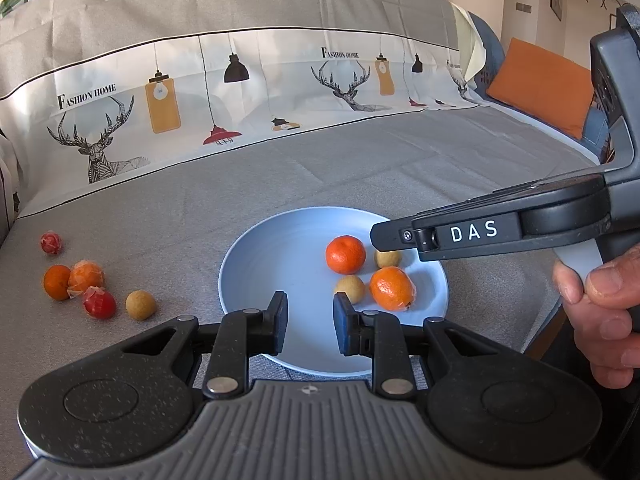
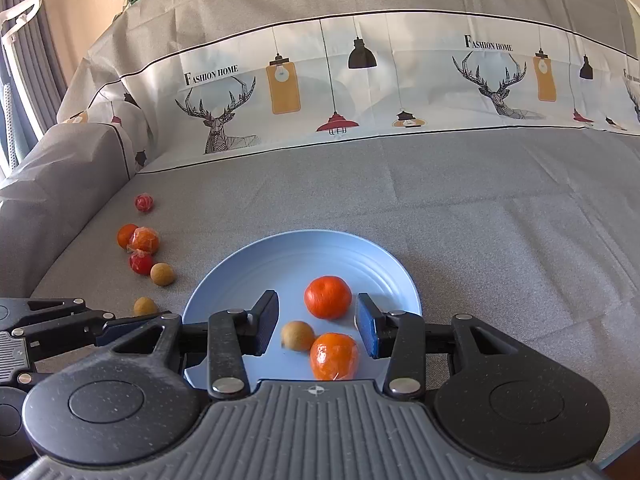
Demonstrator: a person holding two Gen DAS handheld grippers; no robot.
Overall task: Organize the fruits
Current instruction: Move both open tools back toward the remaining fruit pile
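A light blue plate [image 1: 272,256] [image 2: 248,276] lies on the grey cloth. It holds two oranges [image 1: 345,254] [image 1: 391,288] [image 2: 327,297] [image 2: 334,356] and two small tan fruits [image 1: 350,288] [image 1: 388,258] [image 2: 297,335]. My left gripper [image 1: 310,325] is open and empty over the plate's near rim. My right gripper [image 2: 316,326] is open and empty above the fruits on the plate; it also shows in the left wrist view [image 1: 380,236]. Loose fruits lie left of the plate: an orange [image 1: 57,282], a wrapped orange [image 1: 86,278], two red ones [image 1: 100,304] [image 1: 51,242] and a tan one [image 1: 141,305].
A printed cloth with deer and lamps [image 1: 224,92] covers the raised back. An orange cushion [image 1: 540,84] lies at the far right. A grey covered armrest [image 2: 60,184] rises at the left. Another tan fruit [image 2: 145,306] lies by the left gripper's body [image 2: 48,332].
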